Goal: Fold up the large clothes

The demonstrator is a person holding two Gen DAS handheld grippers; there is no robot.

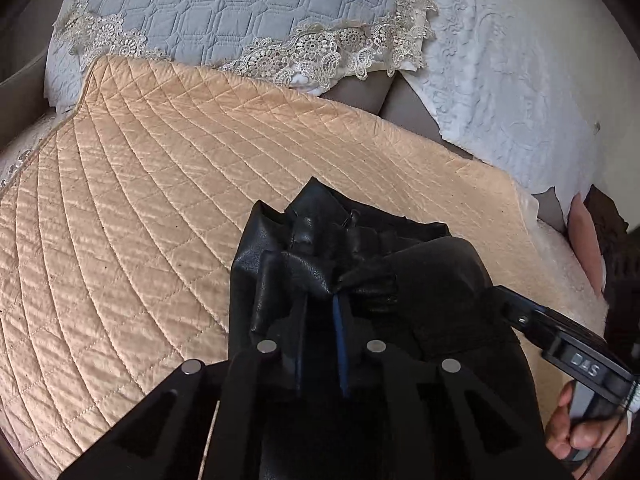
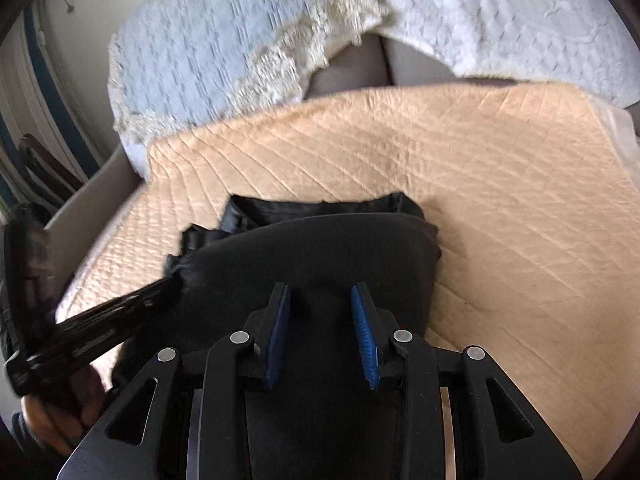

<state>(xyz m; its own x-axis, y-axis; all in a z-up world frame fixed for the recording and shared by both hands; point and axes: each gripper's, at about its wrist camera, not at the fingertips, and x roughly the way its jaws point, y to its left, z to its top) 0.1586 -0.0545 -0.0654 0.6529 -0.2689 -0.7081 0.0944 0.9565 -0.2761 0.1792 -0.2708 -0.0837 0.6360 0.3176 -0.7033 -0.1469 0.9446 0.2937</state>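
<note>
A black leather-like garment (image 1: 320, 240) lies bunched on a peach quilted cover (image 1: 140, 200). My left gripper (image 1: 322, 296) is shut on a gathered fold of the garment. In the right wrist view the garment (image 2: 320, 248) lies in a folded stack on the cover (image 2: 500, 200). My right gripper (image 2: 322, 292) is open just above the stack, its blue pads (image 2: 362, 320) apart with nothing between them. The left gripper (image 2: 168, 284) reaches the garment's left edge in that view. The right gripper's body (image 1: 560, 340) shows at the right of the left wrist view.
A grey-blue quilted pillow with lace trim (image 1: 240, 12) lies behind the cover. A white textured pillow (image 1: 520, 72) lies at the back right. A wall and a bed frame (image 2: 40, 120) are at the left. A person's hand (image 1: 572, 428) holds the right gripper.
</note>
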